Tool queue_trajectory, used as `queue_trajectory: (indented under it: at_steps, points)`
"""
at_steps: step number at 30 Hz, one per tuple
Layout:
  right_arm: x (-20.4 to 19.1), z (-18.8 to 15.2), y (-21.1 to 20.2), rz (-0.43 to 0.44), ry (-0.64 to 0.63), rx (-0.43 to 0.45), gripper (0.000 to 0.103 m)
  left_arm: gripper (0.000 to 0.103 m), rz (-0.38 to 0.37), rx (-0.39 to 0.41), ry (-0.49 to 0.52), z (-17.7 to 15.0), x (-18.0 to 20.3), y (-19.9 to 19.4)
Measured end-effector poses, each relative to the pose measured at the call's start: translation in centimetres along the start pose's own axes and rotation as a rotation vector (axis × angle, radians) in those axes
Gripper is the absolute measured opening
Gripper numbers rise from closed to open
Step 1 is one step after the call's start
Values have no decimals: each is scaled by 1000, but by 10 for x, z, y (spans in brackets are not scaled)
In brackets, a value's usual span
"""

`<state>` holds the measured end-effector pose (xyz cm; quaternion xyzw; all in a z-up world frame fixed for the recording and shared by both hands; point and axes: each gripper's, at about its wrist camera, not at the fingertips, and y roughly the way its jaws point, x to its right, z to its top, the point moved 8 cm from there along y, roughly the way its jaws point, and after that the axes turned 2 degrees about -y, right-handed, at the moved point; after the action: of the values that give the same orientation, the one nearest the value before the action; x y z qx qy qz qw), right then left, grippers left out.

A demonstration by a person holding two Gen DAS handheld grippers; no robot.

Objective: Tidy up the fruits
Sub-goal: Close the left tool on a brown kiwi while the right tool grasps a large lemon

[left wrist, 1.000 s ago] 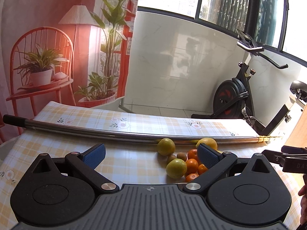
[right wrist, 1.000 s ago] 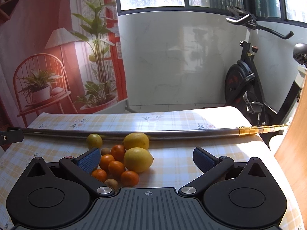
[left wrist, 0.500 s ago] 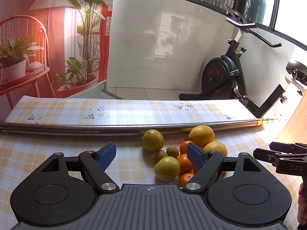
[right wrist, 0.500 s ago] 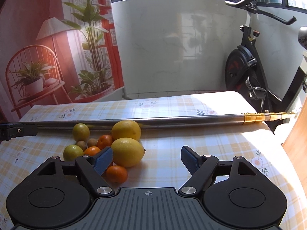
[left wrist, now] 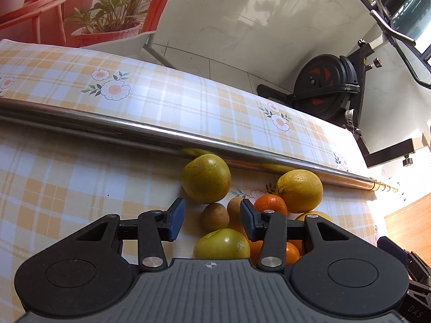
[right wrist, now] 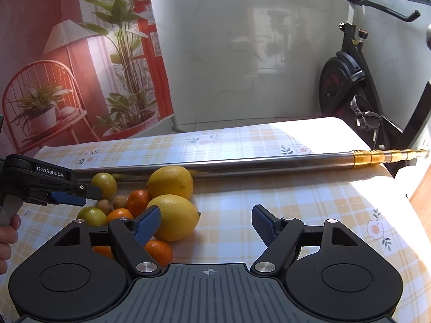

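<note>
Our left gripper (left wrist: 212, 222) has descended over the fruit pile (left wrist: 242, 215), jaws apart around a kiwi (left wrist: 215, 216); right gripper (right wrist: 206, 224) gapes, empty.

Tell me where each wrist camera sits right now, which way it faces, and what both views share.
Left wrist: sits on the left tool, tilted down at the fruit pile; its open blue fingers frame a kiwi.
Right wrist: sits on the right tool, facing across the table toward the wall; open fingers, a hand at left edge.
Shared: the fruit pile, the steel pole, the exercise bike.
</note>
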<state>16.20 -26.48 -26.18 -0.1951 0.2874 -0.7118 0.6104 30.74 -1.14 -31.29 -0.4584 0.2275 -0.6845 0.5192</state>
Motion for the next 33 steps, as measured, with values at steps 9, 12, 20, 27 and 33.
queue_trajectory:
  at_steps: [9,12,20,27,33]
  points:
    - [0,-3,9,0,18,-18,72,46,27,-43,-3,-3,-1,17]
    - [2,-3,10,0,18,-21,72,45,30,-34,12,-2,2,20]
    - [3,-3,11,-5,17,-24,72,26,22,-24,83,-7,15,18]
    - [4,-3,11,-3,18,-26,72,26,-4,-32,58,-6,10,21]
    - [5,-2,10,-8,14,-25,72,27,-33,-54,18,-7,8,28]
